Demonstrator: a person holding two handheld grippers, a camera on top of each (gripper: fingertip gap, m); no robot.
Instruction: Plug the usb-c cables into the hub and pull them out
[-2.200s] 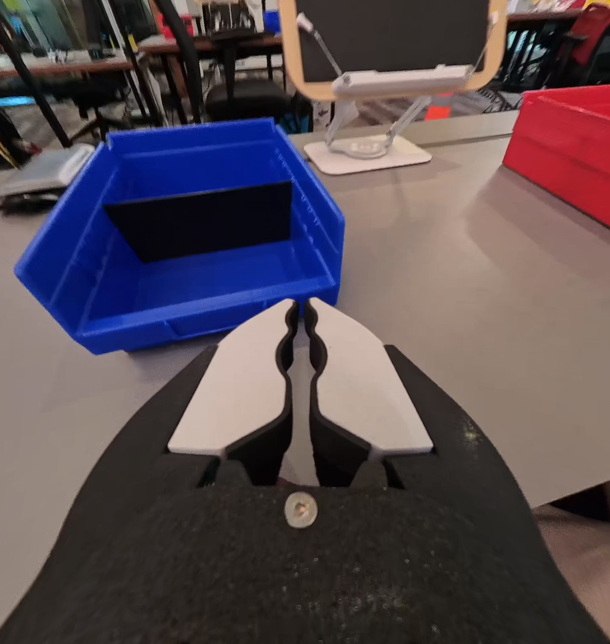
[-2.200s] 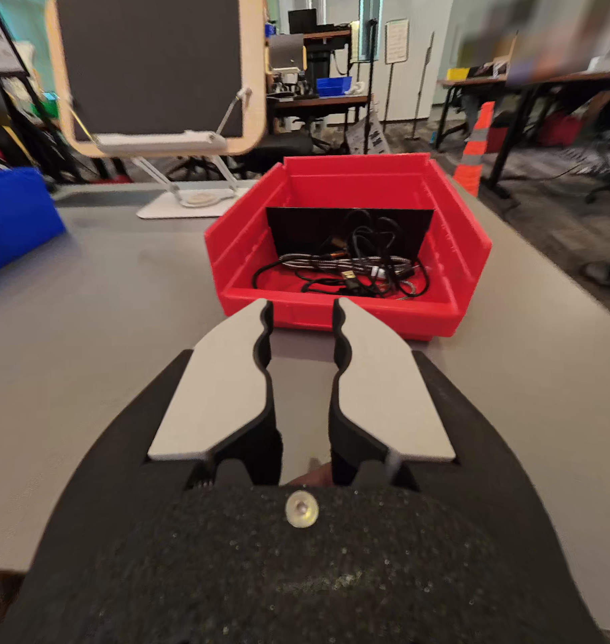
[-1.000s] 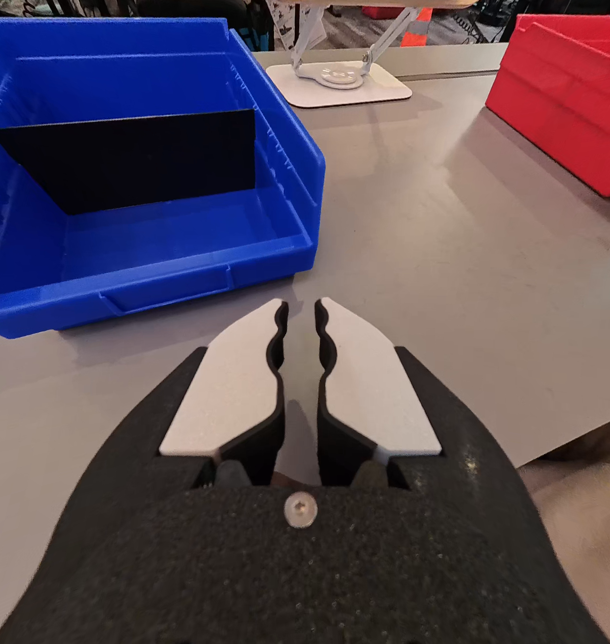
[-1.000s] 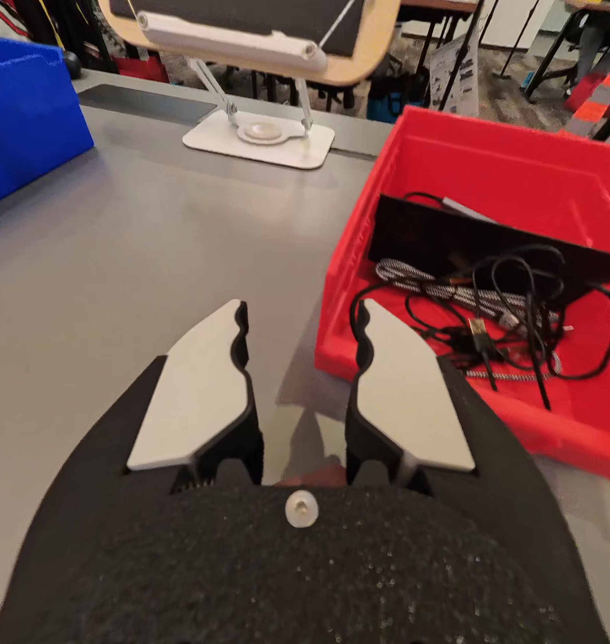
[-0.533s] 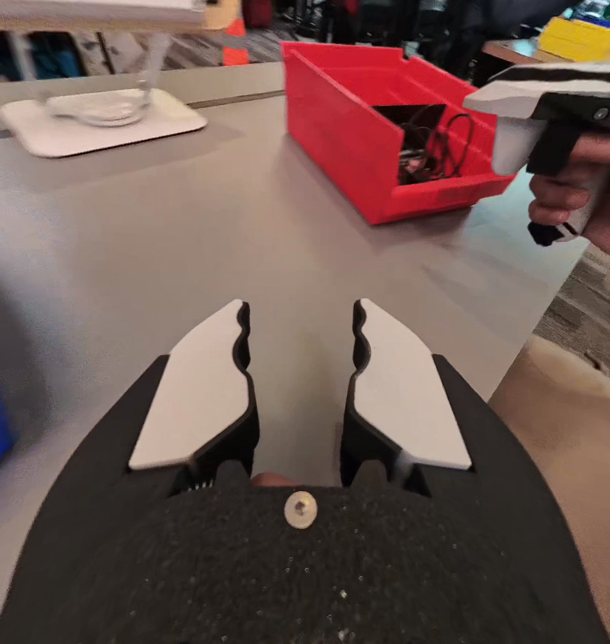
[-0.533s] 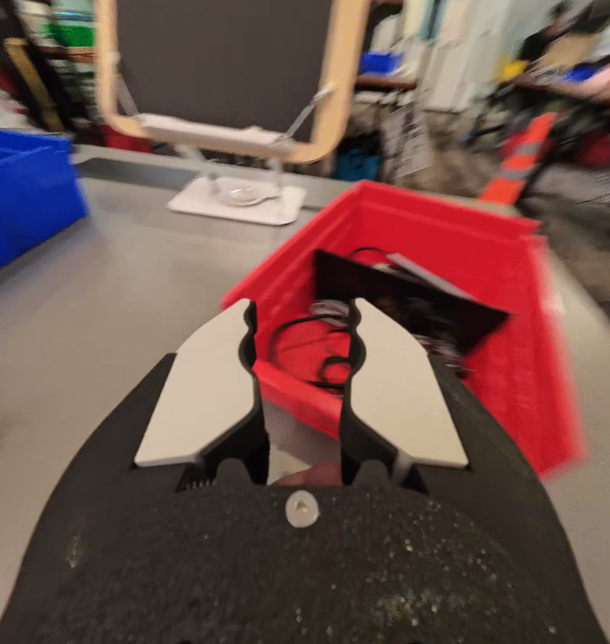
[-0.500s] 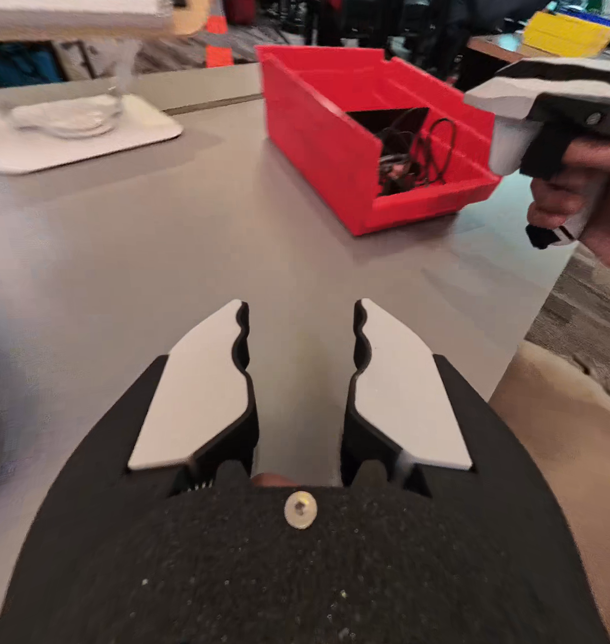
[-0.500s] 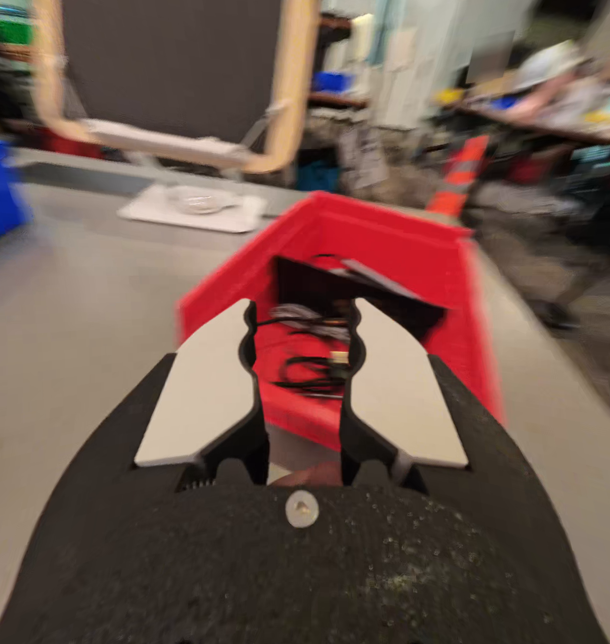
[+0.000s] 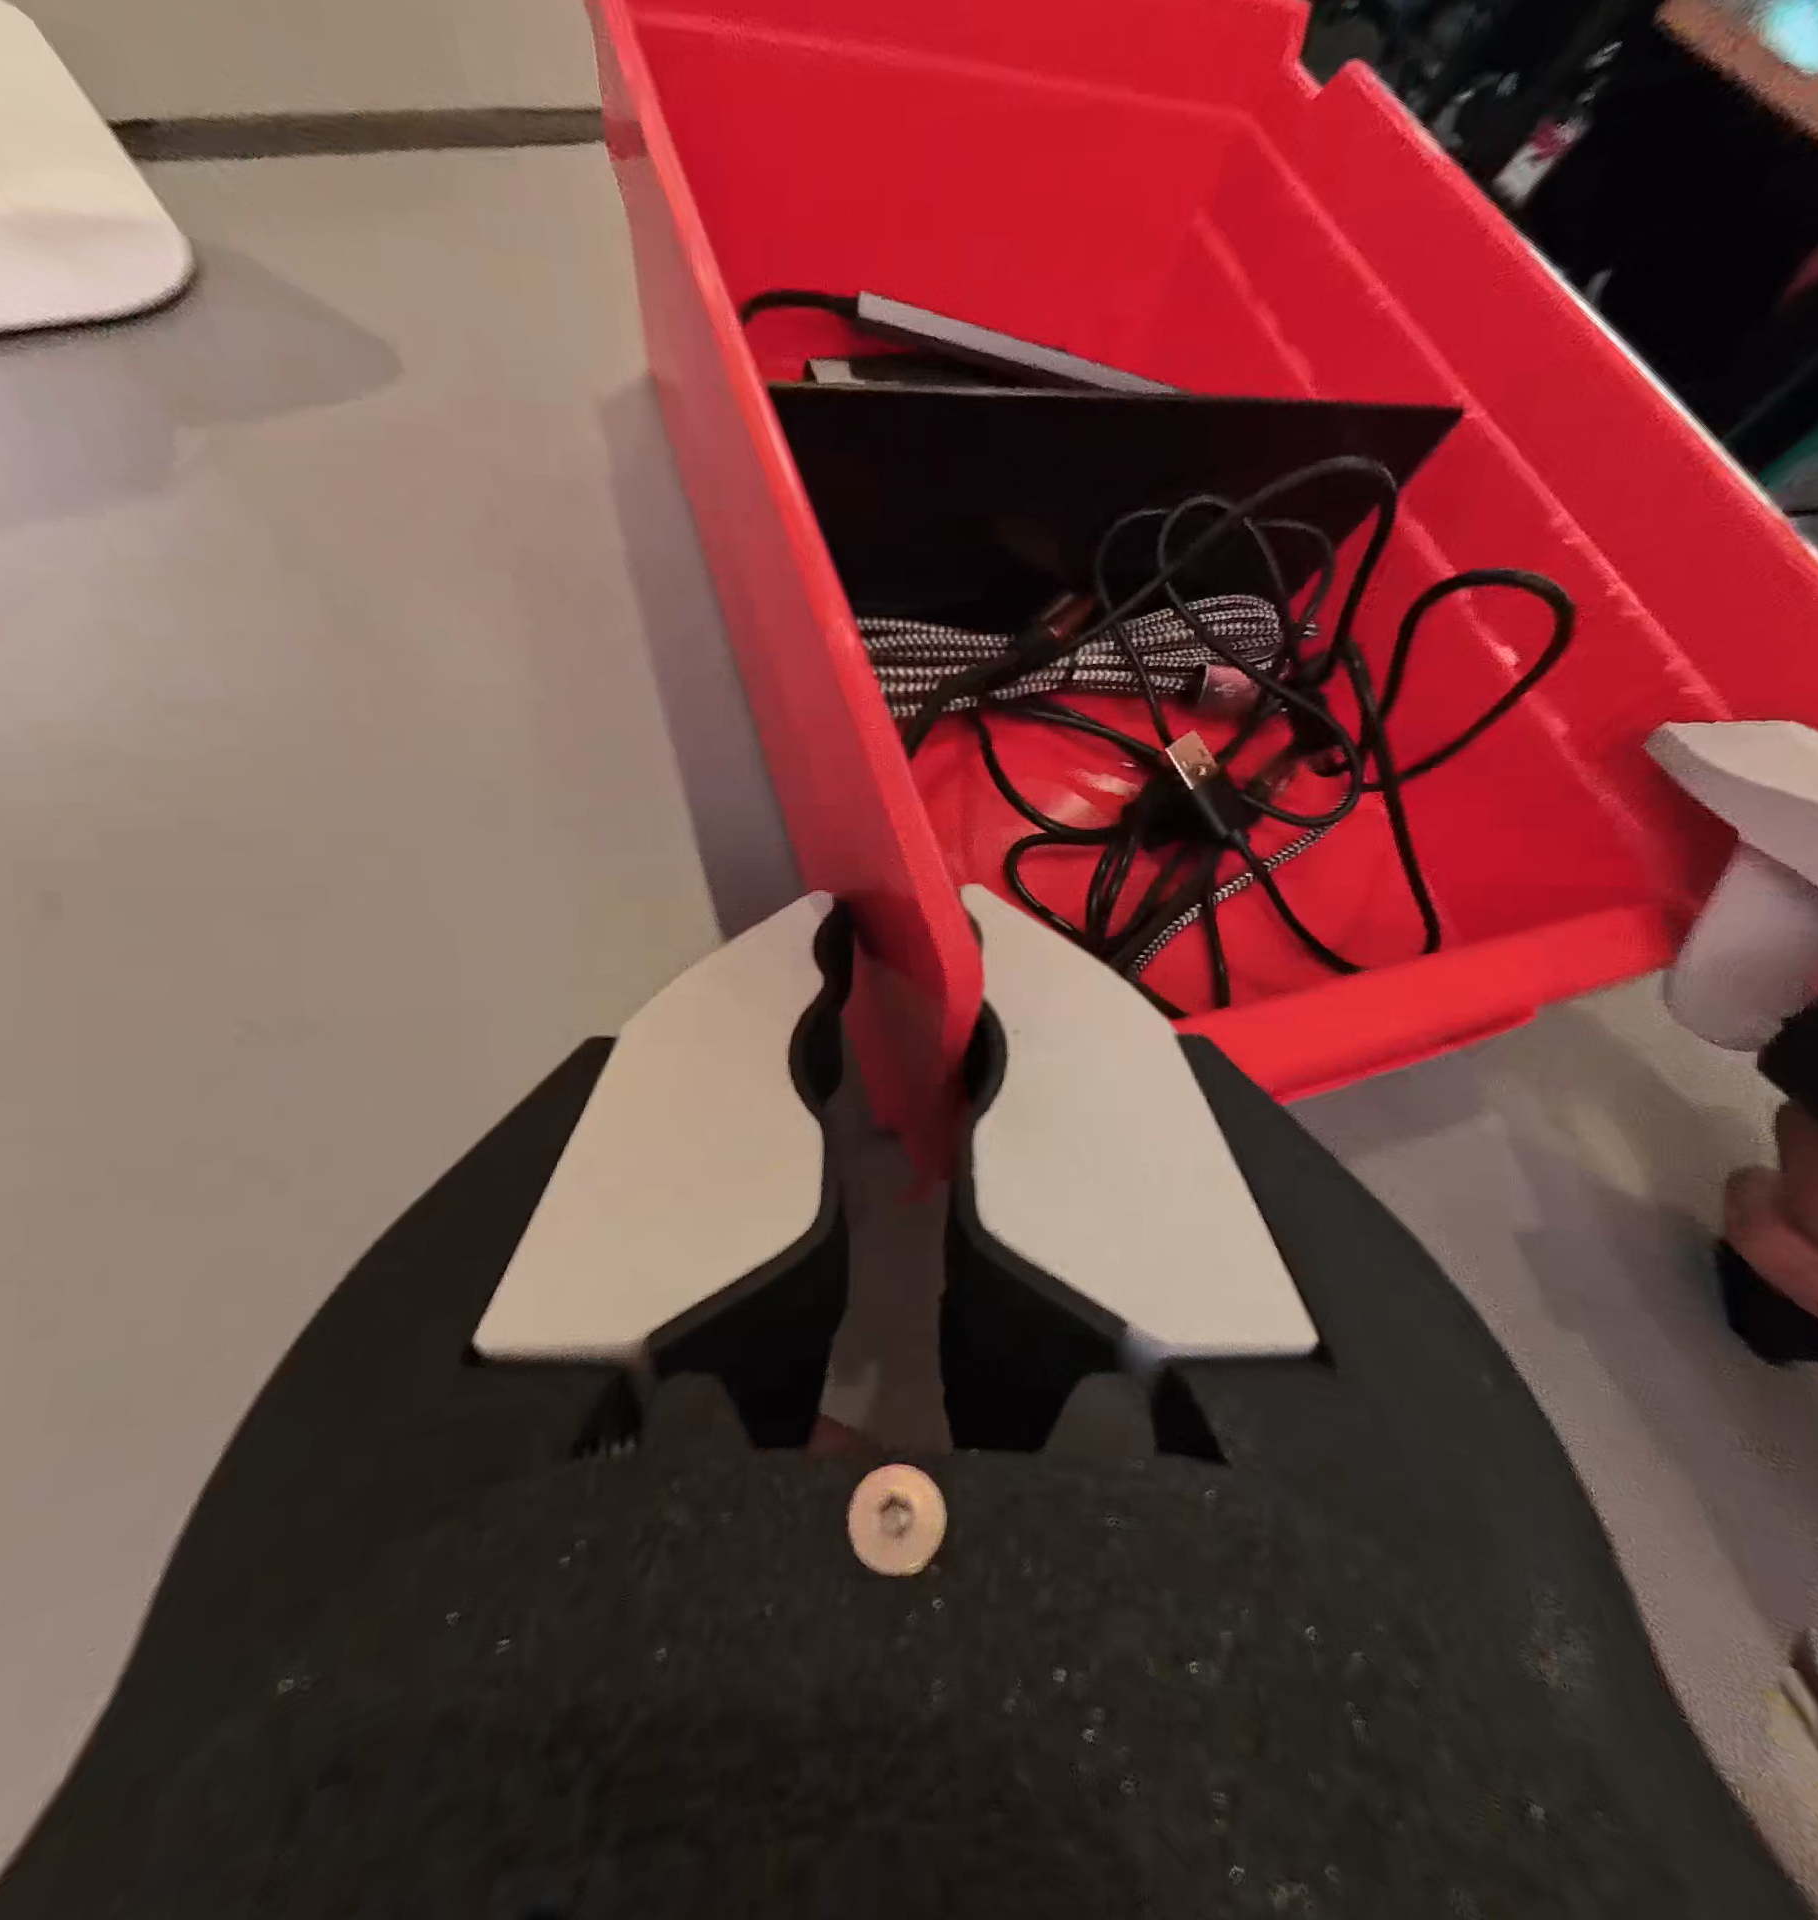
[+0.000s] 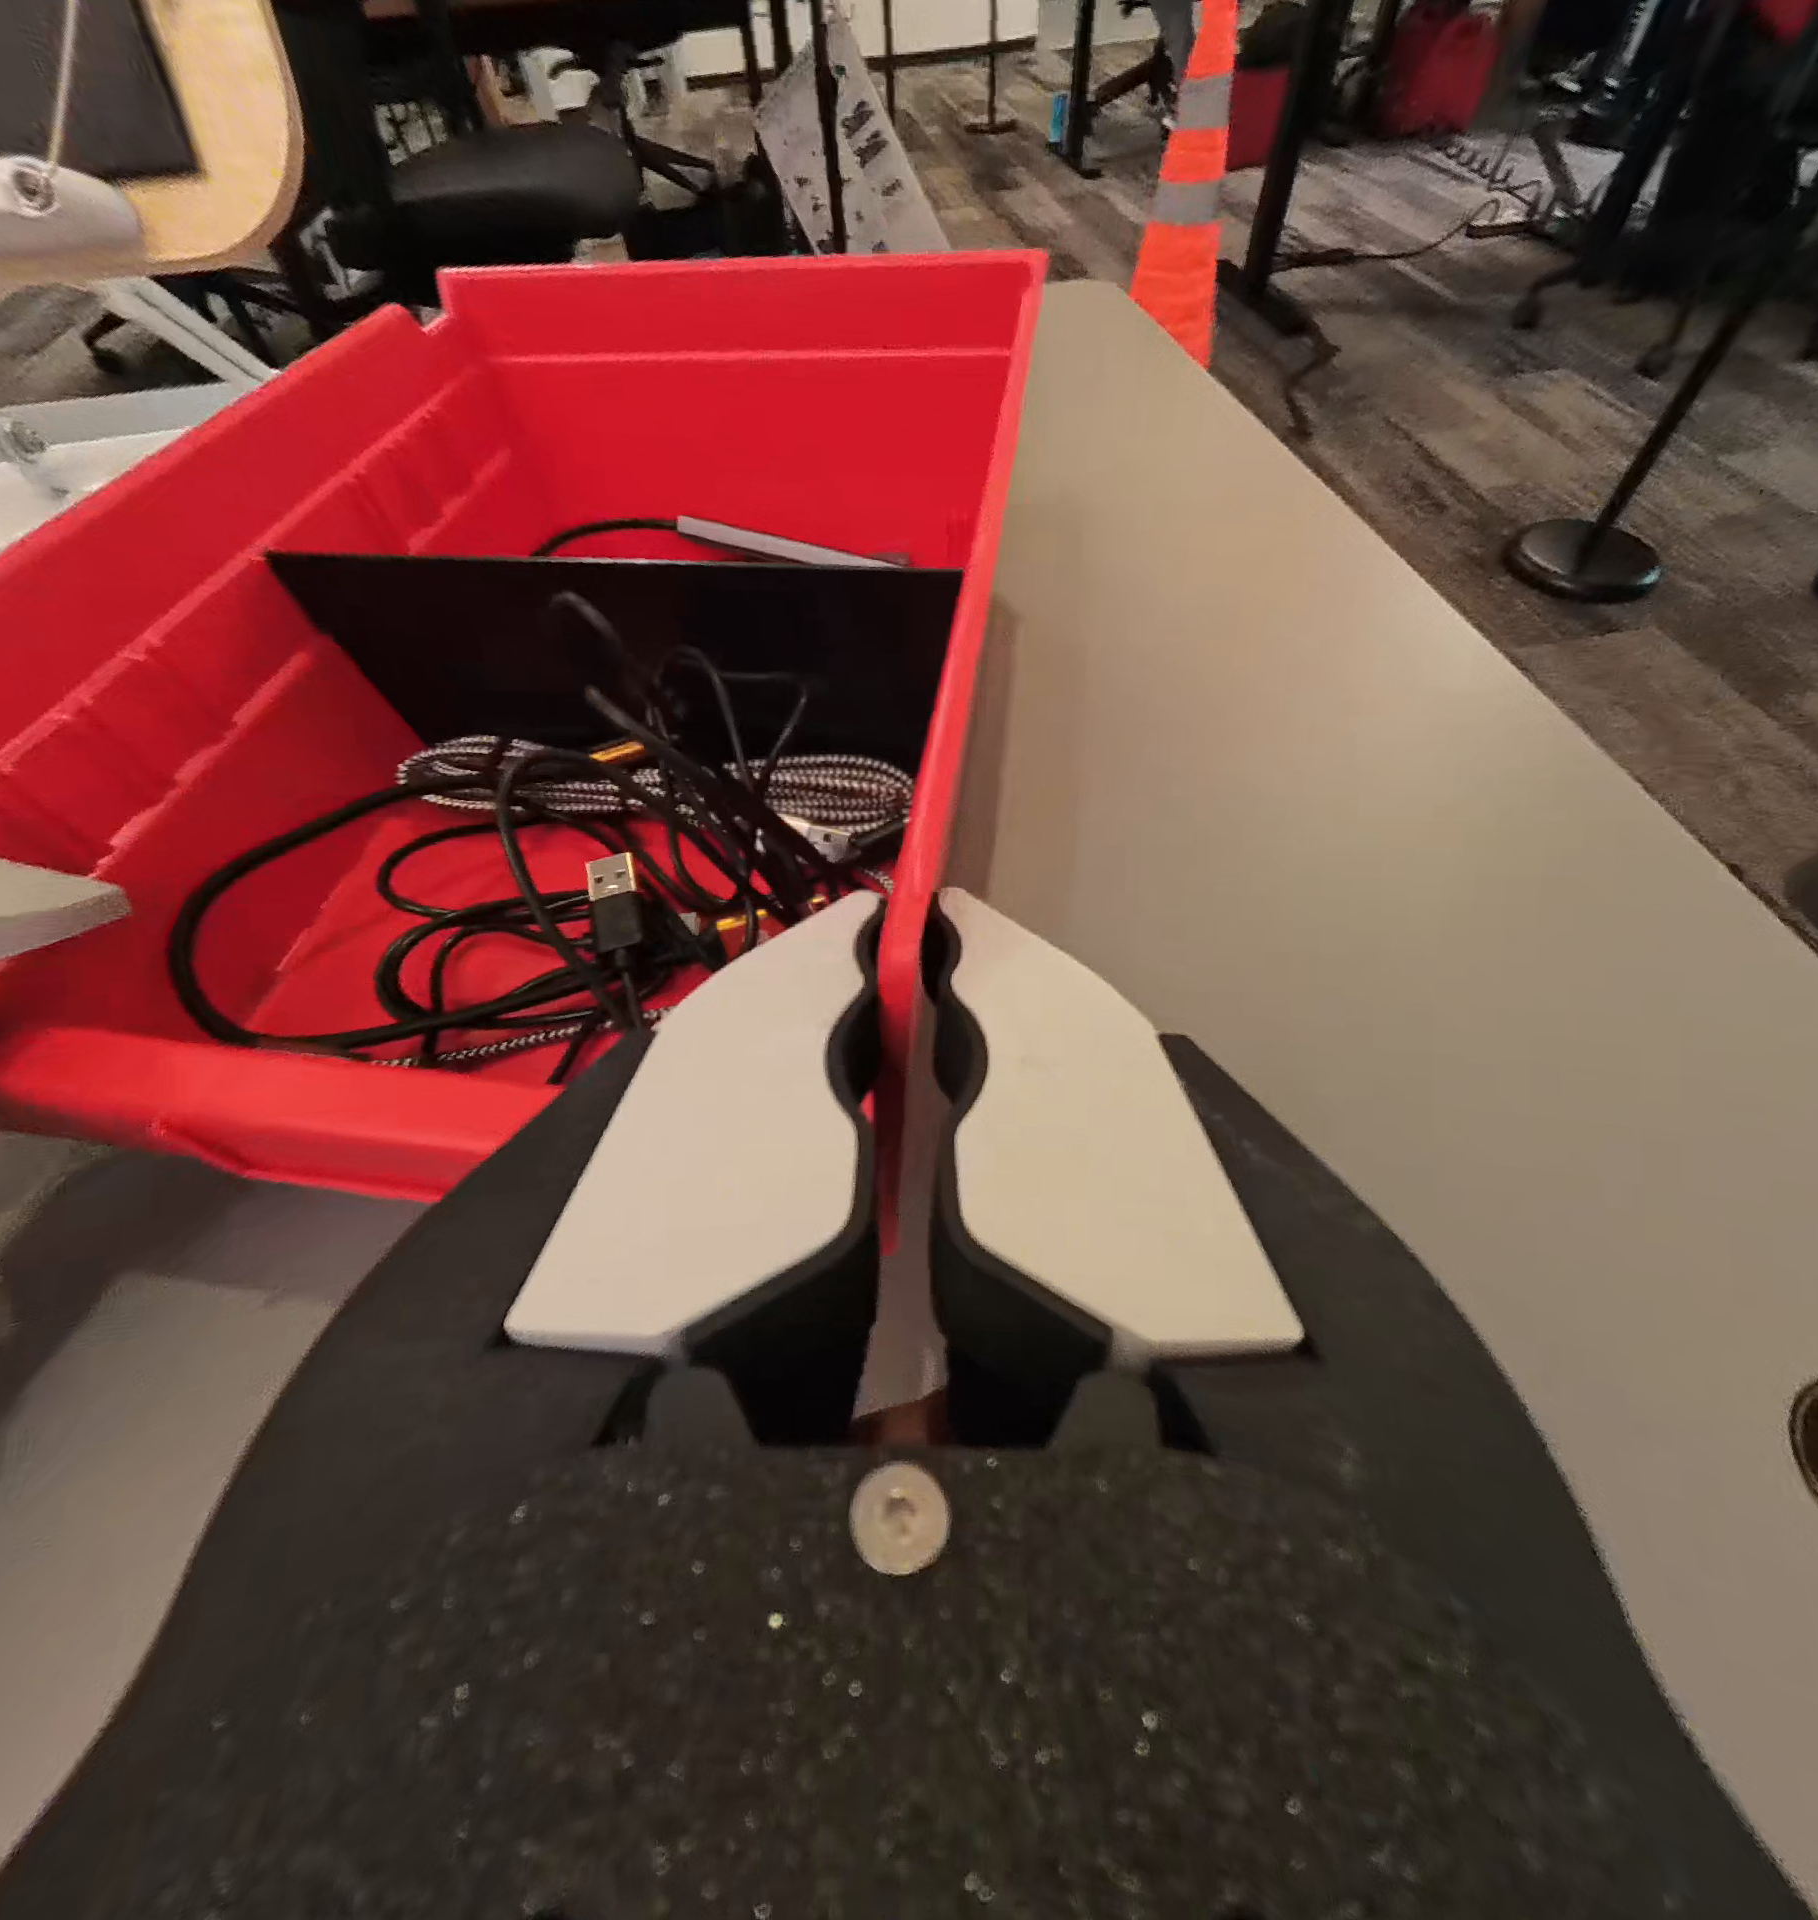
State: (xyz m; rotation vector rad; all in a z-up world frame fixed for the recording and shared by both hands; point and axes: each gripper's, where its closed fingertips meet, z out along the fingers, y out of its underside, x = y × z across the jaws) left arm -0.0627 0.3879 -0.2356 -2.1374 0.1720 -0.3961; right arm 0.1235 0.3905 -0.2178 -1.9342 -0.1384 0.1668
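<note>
Left wrist view
Bin: I see the red bin on the grey counter, long axis running away from my camera.
Cables: tangled black and braided cables in the near compartment, before the black divider; a USB plug points up-left.
Hub: grey hub behind the divider.
Left claw: narrowed, clamping the bin's left wall.

Right wrist view
Bin: same bin.
Right claw: narrowed, clamping the right wall.
</note>
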